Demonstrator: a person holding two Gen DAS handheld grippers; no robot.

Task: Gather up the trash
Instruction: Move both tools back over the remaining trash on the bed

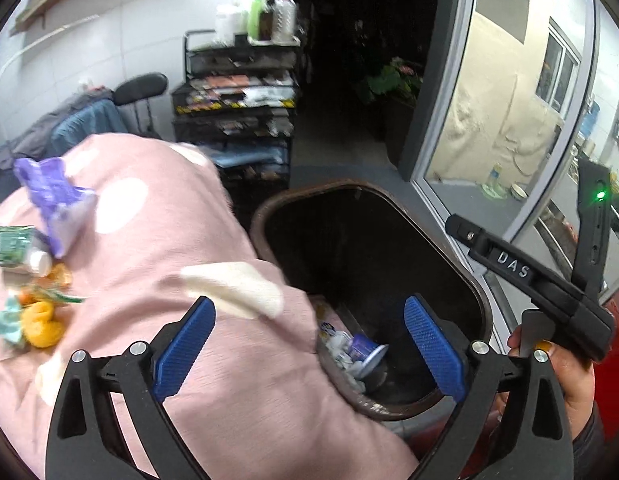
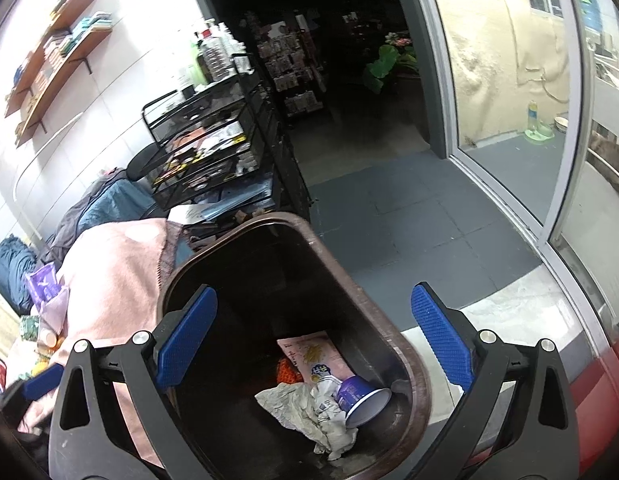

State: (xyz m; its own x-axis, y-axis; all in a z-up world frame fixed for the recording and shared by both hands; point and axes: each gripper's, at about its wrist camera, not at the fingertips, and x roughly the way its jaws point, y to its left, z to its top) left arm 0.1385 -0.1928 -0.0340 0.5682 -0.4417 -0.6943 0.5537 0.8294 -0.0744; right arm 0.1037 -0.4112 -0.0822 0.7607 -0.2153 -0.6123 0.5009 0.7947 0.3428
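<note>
A brown trash bin [image 1: 269,208] [image 2: 413,364] stands against a pink spotted blanket [image 1: 169,240]. Inside the bin lie a blue-and-white cup [image 2: 361,398] [image 1: 365,354], crumpled paper [image 2: 297,404] and a pink wrapper [image 2: 313,354]. My left gripper [image 1: 309,354] hangs open over the blanket's edge and the bin's near rim, with nothing between its pads. My right gripper [image 2: 314,336] is open above the bin, also empty. On the blanket at the left lie a purple packet [image 1: 53,196] [image 2: 45,284], a green-labelled bottle [image 1: 17,246] and orange peels [image 1: 41,324].
A black wire cart [image 1: 237,100] [image 2: 213,148] with spray bottles on top stands behind the blanket, next to a dark chair [image 1: 139,88]. A glass sliding door [image 1: 489,120] is on the right, and a dark doorway with a plant [image 2: 385,64] lies beyond. A hand [image 1: 569,380] holds the right gripper's handle.
</note>
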